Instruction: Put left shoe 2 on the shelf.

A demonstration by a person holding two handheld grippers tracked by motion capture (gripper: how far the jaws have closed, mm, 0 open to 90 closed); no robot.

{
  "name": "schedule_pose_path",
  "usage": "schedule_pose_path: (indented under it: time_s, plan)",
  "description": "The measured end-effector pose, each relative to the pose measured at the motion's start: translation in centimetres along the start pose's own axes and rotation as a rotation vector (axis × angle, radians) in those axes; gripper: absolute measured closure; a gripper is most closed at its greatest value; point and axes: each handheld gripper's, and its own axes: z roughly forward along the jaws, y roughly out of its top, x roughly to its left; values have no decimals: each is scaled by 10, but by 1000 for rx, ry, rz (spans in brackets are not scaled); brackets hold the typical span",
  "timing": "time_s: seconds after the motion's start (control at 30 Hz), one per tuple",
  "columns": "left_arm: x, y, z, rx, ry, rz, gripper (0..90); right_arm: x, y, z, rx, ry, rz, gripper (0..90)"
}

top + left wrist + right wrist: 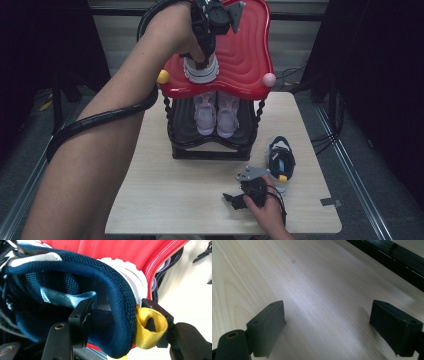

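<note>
From the high view, I have the left gripper (204,52) up at the red shelf (250,55), pinching a navy shoe (201,68) by its heel, white sole toward the camera, over the shelf's front part. The shelf top is glossy, ribbed plastic with a wavy edge, so I judge the shoe could slide forward or tip off if I let go before it sits flat. A pale pink pair (216,114) sits on the dark lower tier. The matching navy shoe (281,161) lies on the table (175,190), just beside the right gripper (234,199).

In the left gripper view, the jaws clamp the padded mesh collar of the shoe (100,290), one inside, one outside by the yellow loop (150,331). The mesh is soft and springy; the grip could slip.

In the right gripper view, the jaws stand spread wide over smooth pale wood (312,285), holding nothing.
</note>
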Motion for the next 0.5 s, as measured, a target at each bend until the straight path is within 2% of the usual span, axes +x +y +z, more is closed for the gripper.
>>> schedule_pose_path:
  time_s: [0.2,0.5]
  plan:
    - [2,-3,-7,-27,-2,0,403,0,0,0,0,0,0,120]
    - [4,-9,-19,-63,22,-34,380,0,0,0,-1,0,-2,120]
